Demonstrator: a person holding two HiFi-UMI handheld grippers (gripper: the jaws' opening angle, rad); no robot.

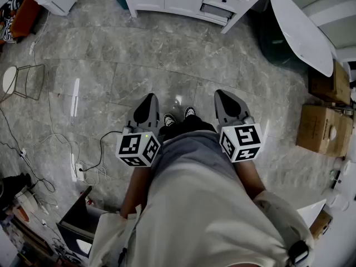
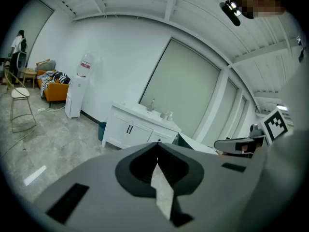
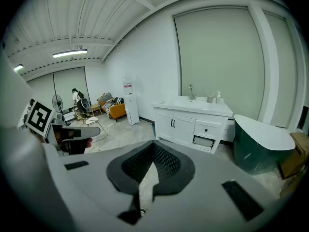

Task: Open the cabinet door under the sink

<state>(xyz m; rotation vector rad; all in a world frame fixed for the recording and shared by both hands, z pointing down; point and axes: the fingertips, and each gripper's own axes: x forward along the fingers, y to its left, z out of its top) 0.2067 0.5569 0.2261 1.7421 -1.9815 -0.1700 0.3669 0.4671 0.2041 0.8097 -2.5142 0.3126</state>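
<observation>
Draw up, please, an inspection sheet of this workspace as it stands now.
Surface: grey marbled tile floor, glossy.
Job's things: white sink cabinet across the room, both doors shut; its lower drawer stands ajar.
Clutter: cardboard boxes on the right, wire-legged stool on the left.
Grippers: left claw and right claw both shut and empty, well short of the cabinet.
Cables: power strip with loose cables on the floor at the left, off the straight path to the cabinet.
Surroundings: dark green bathtub, water dispenser, a person far off.
</observation>
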